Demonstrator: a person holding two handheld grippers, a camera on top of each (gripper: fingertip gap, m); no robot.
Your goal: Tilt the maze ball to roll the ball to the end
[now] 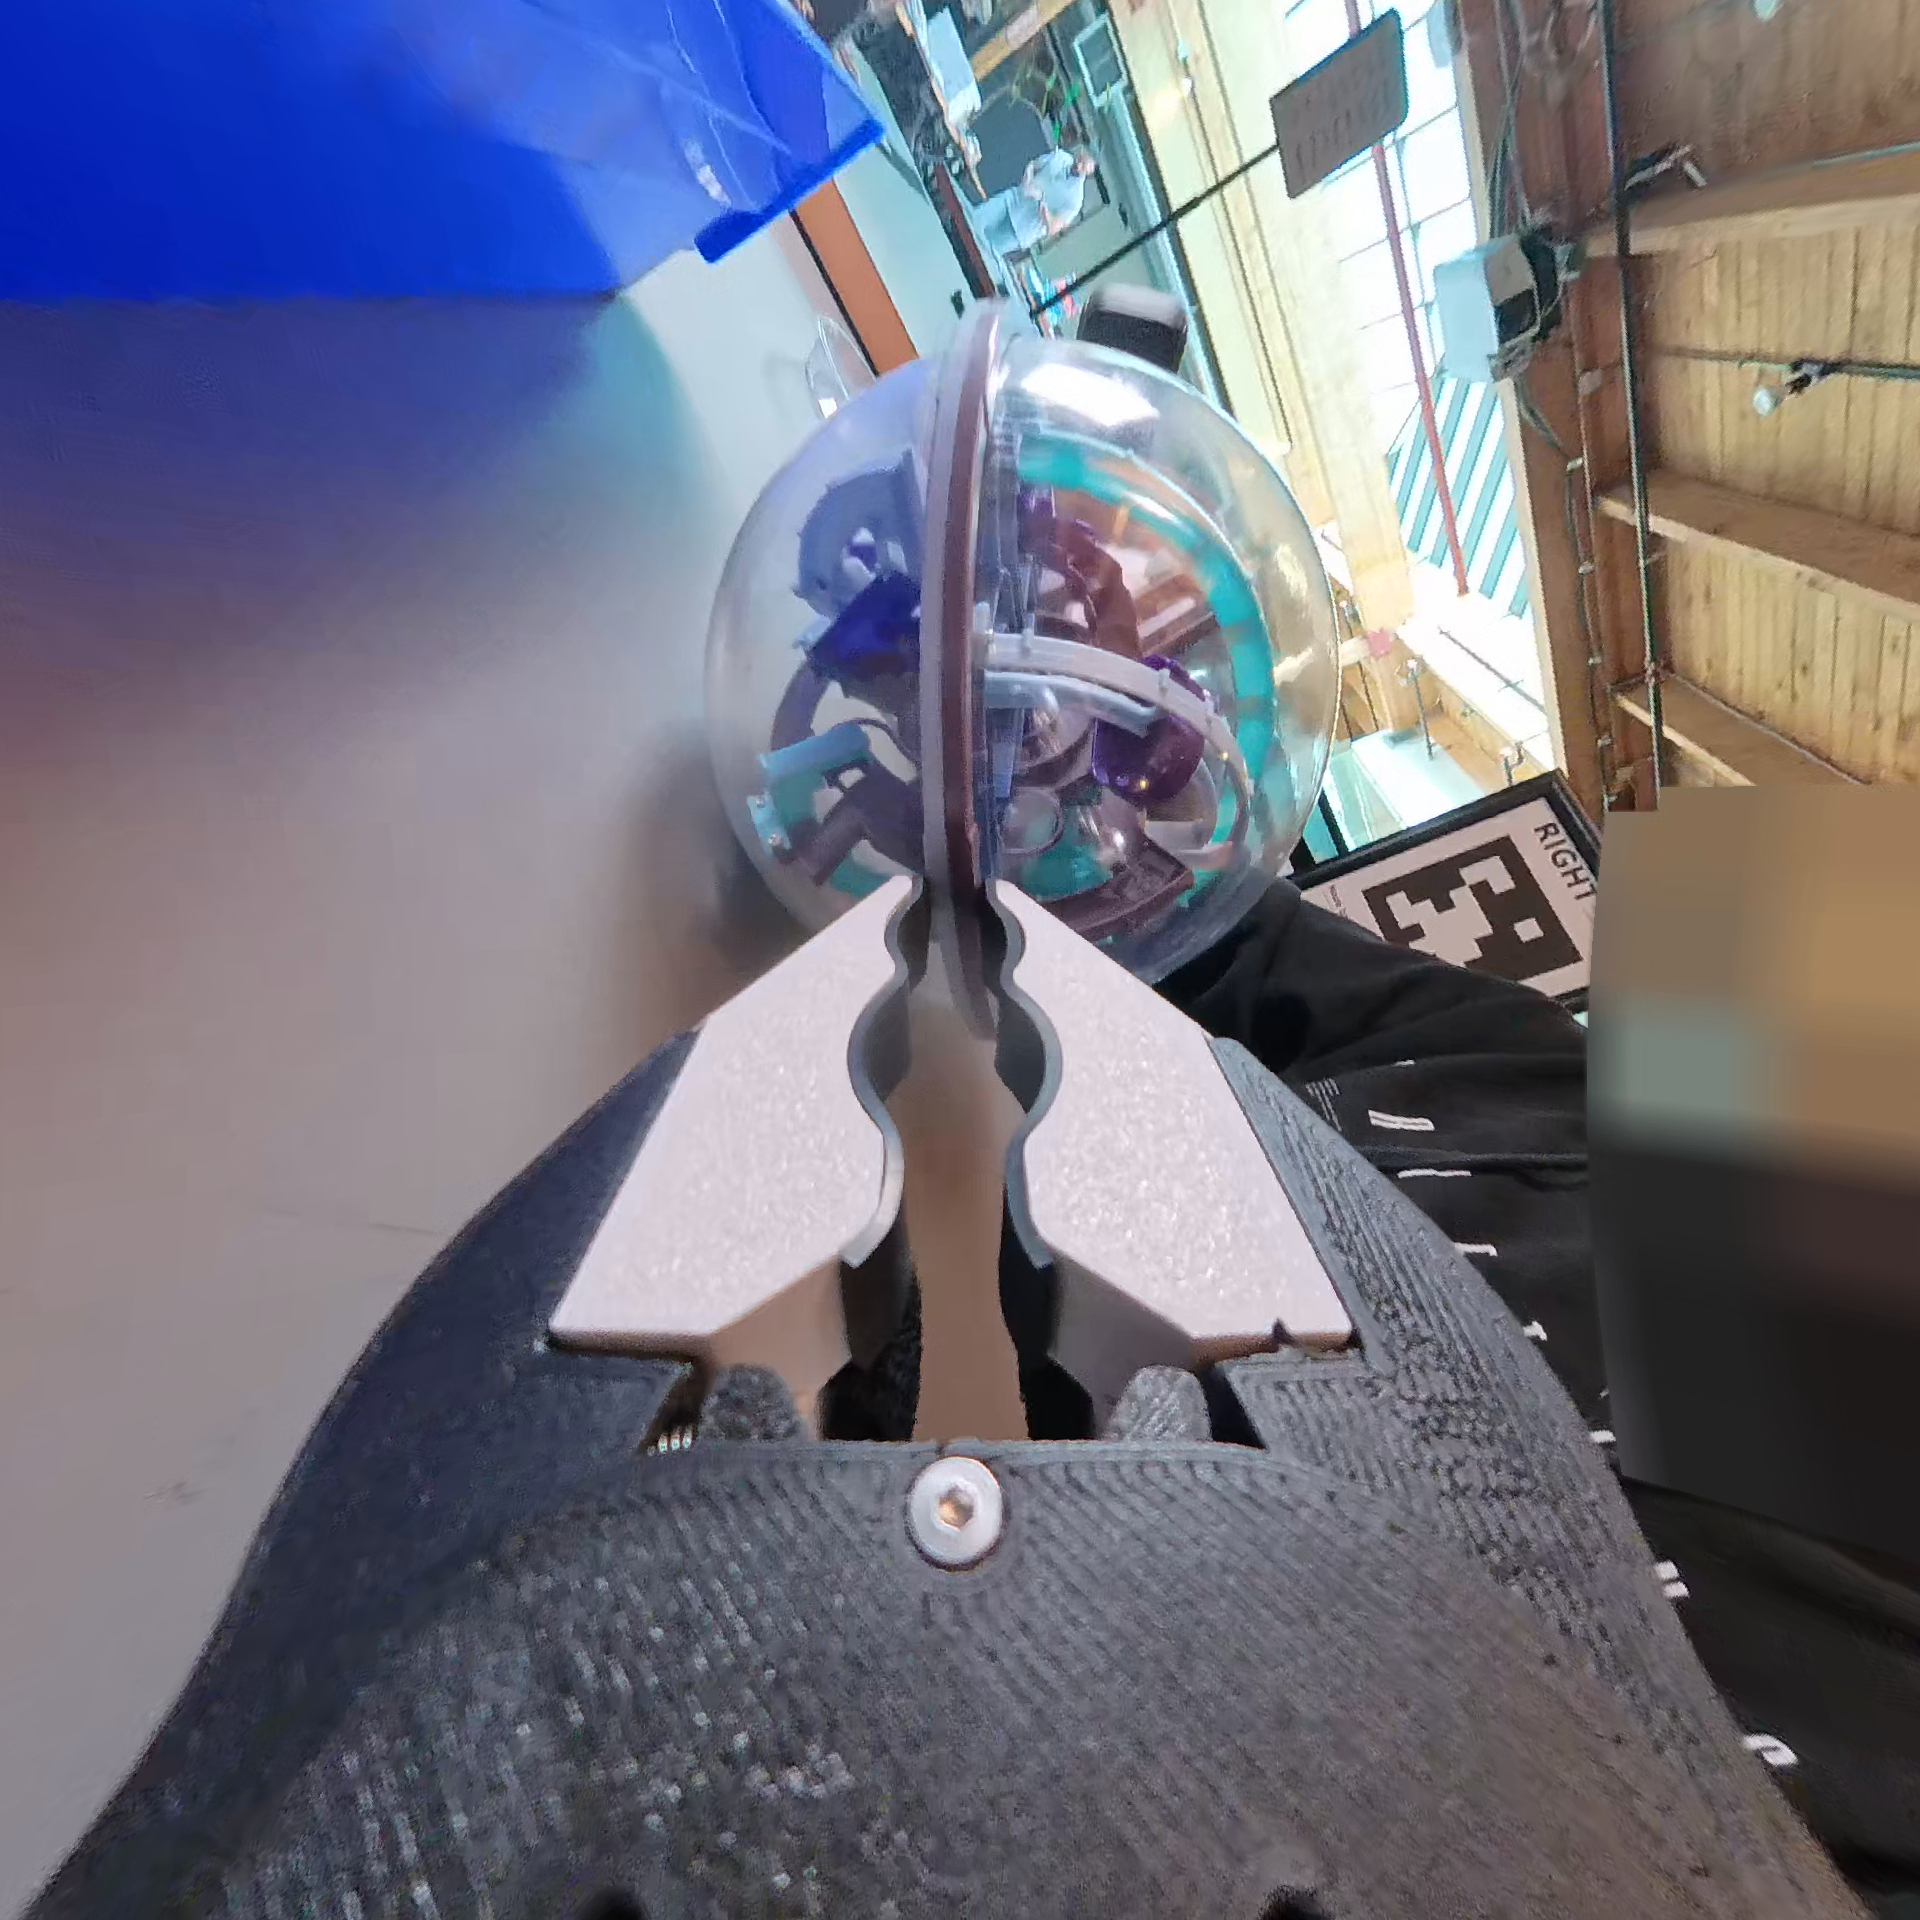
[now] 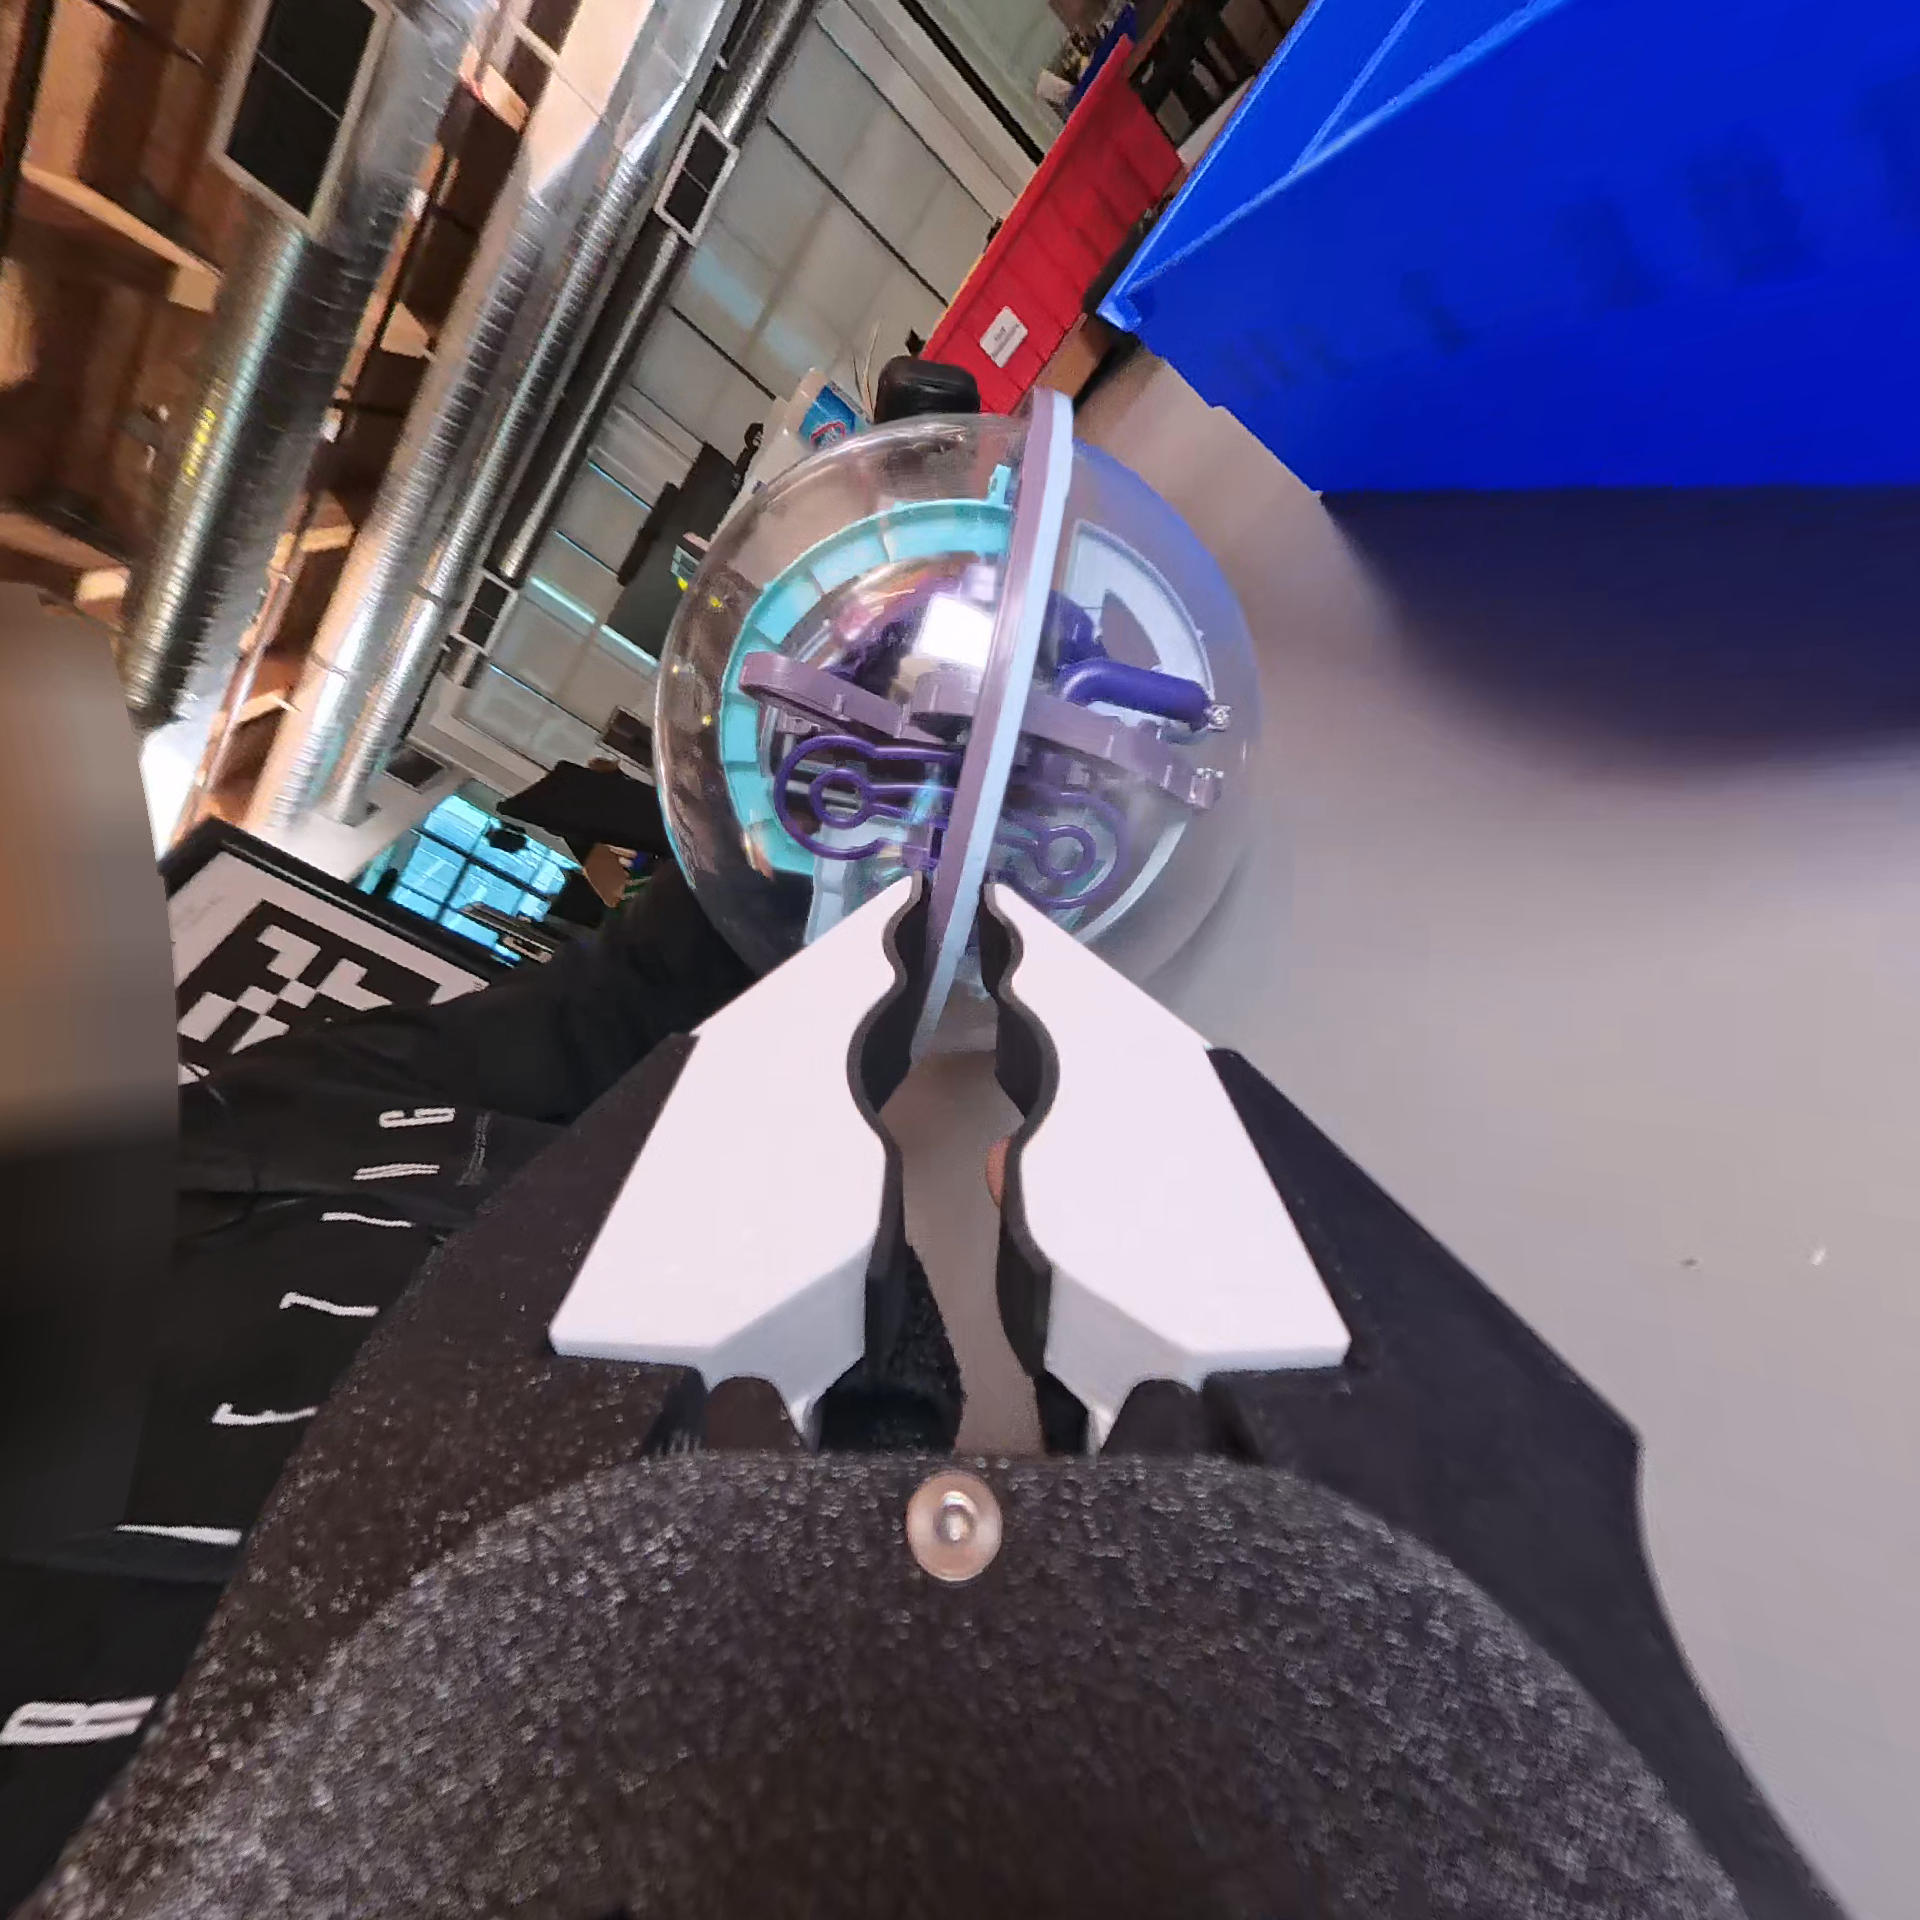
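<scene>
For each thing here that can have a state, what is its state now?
maze ball: held off the table by its rim, rim near vertical
left gripper: shut on the rim
right gripper: shut on the rim
small ball inside: cannot tell where
blue bin: resting on the table

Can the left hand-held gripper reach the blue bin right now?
Probably not as things stand: the left hand-held gripper is shut on the maze ball's rim, so it would have to let go first. The blue bin sits past the ball on the table.
</scene>
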